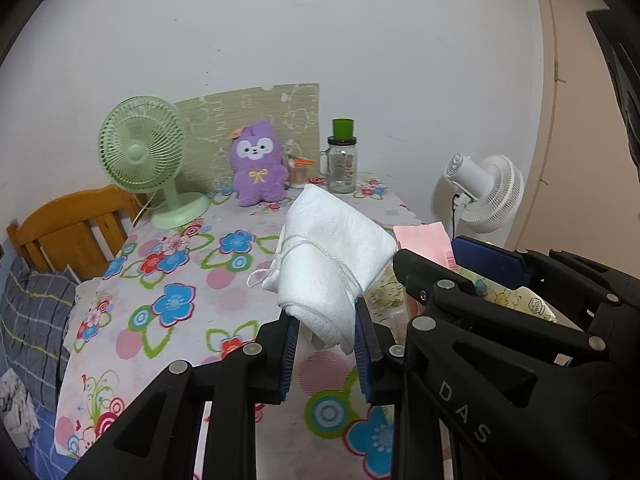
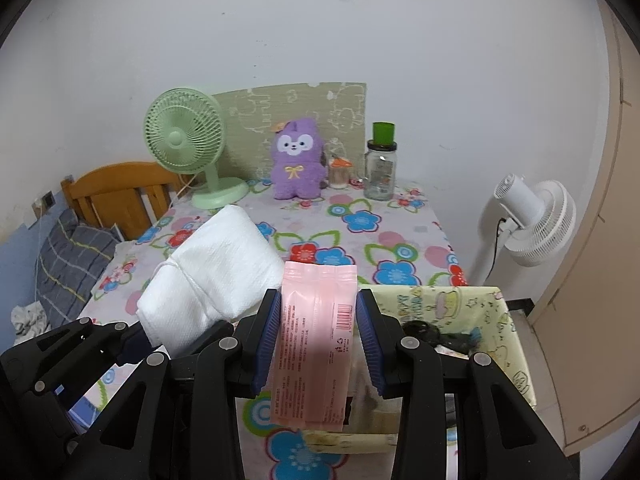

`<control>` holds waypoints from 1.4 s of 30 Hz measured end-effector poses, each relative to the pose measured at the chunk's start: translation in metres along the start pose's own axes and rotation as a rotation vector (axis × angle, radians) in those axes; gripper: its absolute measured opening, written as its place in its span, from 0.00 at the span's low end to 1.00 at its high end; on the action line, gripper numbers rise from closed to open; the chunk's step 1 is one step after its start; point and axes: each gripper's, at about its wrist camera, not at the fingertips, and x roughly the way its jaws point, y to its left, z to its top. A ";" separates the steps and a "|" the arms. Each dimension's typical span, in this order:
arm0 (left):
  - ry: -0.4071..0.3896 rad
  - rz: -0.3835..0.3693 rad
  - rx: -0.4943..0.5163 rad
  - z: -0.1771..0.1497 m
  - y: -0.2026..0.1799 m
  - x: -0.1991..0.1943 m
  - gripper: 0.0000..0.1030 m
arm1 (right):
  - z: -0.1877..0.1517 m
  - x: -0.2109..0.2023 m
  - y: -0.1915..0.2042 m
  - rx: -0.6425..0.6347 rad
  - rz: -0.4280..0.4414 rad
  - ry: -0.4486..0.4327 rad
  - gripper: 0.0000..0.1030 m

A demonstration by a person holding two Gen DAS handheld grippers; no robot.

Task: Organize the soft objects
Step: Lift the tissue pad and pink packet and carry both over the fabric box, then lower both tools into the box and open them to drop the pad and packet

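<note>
Grip on both sides: your left gripper (image 1: 326, 344) is clamped on the lower end of a white towel roll (image 1: 328, 256) tied with white string, and your right gripper (image 2: 318, 332) is clamped across a pink tissue pack (image 2: 316, 336), blue pads pressing its two long edges. Both soft items are off the flowered tablecloth (image 2: 360, 240), carried side by side; in the right wrist view the roll sits at 9 o'clock of the pack, just beside it. Likely reason for the low pinch on the roll: the string keeps it bundled, so one end bears the whole thing and it leans up toward 12 o'clock. The pack hangs flat, barcode facing you. A yellow cartoon-print storage box (image 2: 496, 320) is open at 3 to 4 o'clock of the right gripper, dark items inside, probably the drop spot, judging by the task. Both grippers pitch down at the table, wrists level, no visible roll. Purple plush (image 2: 296, 160) stands at 12 o'clock by the back wall, between the green desk fan (image 2: 188, 140) and the glass jar (image 2: 380, 172), untouched.
</note>
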 end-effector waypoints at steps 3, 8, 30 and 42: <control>0.001 -0.014 0.006 0.003 -0.012 0.005 0.24 | -0.001 0.001 -0.014 0.013 -0.002 0.001 0.41; 0.013 -0.033 0.028 0.007 -0.034 0.017 0.24 | -0.004 0.002 -0.038 0.030 -0.020 0.004 0.41; 0.100 -0.130 0.091 0.009 -0.105 0.067 0.36 | -0.023 0.025 -0.119 0.100 -0.076 0.052 0.41; 0.106 -0.086 0.109 0.007 -0.103 0.079 0.81 | -0.026 0.038 -0.121 0.103 -0.047 0.076 0.40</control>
